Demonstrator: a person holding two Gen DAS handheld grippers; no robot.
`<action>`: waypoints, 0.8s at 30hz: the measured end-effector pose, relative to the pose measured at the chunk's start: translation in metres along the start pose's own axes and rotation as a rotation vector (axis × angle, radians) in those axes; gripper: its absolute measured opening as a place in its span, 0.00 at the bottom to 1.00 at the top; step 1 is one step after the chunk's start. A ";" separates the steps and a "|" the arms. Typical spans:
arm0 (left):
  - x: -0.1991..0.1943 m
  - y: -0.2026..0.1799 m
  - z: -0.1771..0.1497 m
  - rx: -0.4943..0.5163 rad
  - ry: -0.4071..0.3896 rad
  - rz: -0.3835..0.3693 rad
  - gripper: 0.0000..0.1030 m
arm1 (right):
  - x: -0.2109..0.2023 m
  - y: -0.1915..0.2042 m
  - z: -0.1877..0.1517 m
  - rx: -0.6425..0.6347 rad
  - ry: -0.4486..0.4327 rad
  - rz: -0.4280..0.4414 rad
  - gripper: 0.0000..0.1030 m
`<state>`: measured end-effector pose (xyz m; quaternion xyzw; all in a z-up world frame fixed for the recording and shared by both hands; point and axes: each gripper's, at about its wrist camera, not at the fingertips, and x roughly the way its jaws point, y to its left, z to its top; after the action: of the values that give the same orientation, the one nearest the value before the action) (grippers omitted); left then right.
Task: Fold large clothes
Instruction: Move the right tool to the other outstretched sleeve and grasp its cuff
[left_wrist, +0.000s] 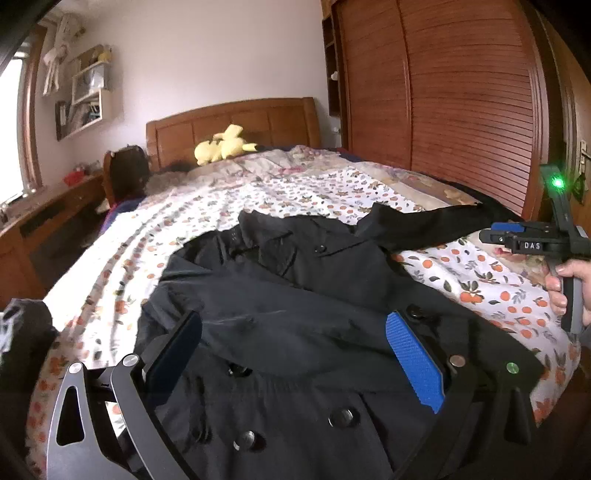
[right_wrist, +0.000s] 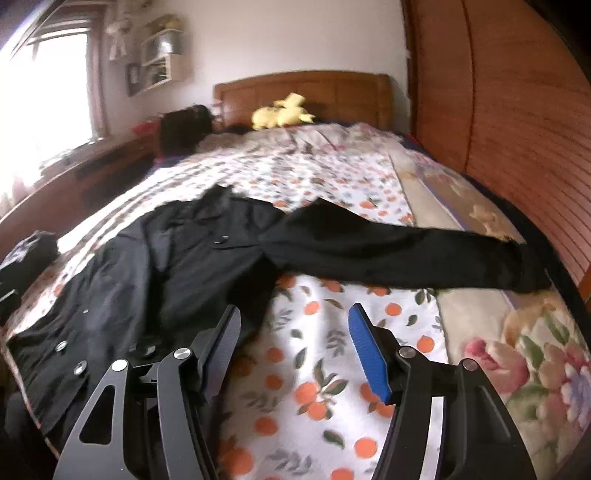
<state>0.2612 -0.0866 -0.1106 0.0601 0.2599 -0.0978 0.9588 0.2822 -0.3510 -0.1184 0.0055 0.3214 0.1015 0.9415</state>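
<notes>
A large black coat (left_wrist: 295, 295) with metal snap buttons lies spread on the bed's orange-print sheet (left_wrist: 491, 280). My left gripper (left_wrist: 295, 328) hovers open just above the coat's lower front, with cloth under the gap but nothing pinched. In the right wrist view the coat (right_wrist: 166, 266) lies to the left, and its sleeve (right_wrist: 406, 254) stretches out flat to the right. My right gripper (right_wrist: 293, 319) stands open over bare sheet (right_wrist: 314, 369) beside the coat's edge, holding nothing. The left wrist view shows the right gripper (left_wrist: 491, 234) near the sleeve, held by a hand (left_wrist: 565, 291).
A yellow plush toy (left_wrist: 221, 146) sits by the wooden headboard (left_wrist: 236, 122). A slatted wooden wardrobe (left_wrist: 461, 92) runs along the bed's right side, and a desk (left_wrist: 40, 221) along the left. A dark bundle (right_wrist: 26, 258) lies at the bed's left edge. A floral blanket (right_wrist: 535, 362) covers the right edge.
</notes>
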 end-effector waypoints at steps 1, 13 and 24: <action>0.009 0.003 -0.001 -0.005 0.002 -0.005 0.98 | 0.009 -0.006 0.002 0.015 0.007 -0.016 0.57; 0.081 0.034 -0.012 -0.034 -0.025 -0.052 0.98 | 0.077 -0.049 0.017 0.117 0.079 -0.128 0.57; 0.085 0.027 -0.031 -0.025 -0.056 -0.125 0.98 | 0.120 -0.086 0.023 0.266 0.157 -0.196 0.57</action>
<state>0.3244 -0.0684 -0.1787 0.0290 0.2375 -0.1558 0.9584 0.4051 -0.4103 -0.1790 0.0906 0.4034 -0.0340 0.9099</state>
